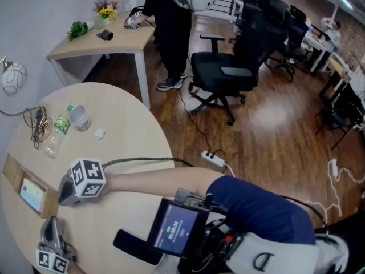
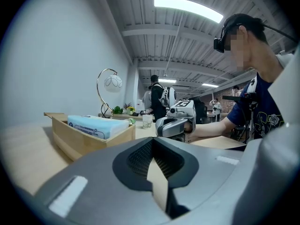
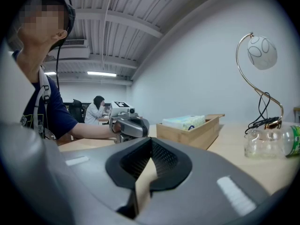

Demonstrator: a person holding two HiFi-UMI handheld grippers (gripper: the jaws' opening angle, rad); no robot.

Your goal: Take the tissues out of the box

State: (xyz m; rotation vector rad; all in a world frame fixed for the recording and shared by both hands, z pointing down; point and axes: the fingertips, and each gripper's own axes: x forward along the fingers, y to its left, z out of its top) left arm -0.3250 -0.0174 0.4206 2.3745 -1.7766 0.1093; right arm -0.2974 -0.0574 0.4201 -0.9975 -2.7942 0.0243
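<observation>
The head view's bottom edge crops the left gripper; print on the tissue pack is unreadable.

The round pale-wood table carried a shallow wooden box at its left edge, a plastic bottle lying on its side beside a clear cup, a crumpled white scrap (apart from both), and tangled cables.

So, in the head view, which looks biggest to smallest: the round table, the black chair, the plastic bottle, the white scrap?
Largest first:
round table
black chair, which stands farther off, so its true size is unsure
plastic bottle
white scrap
</observation>
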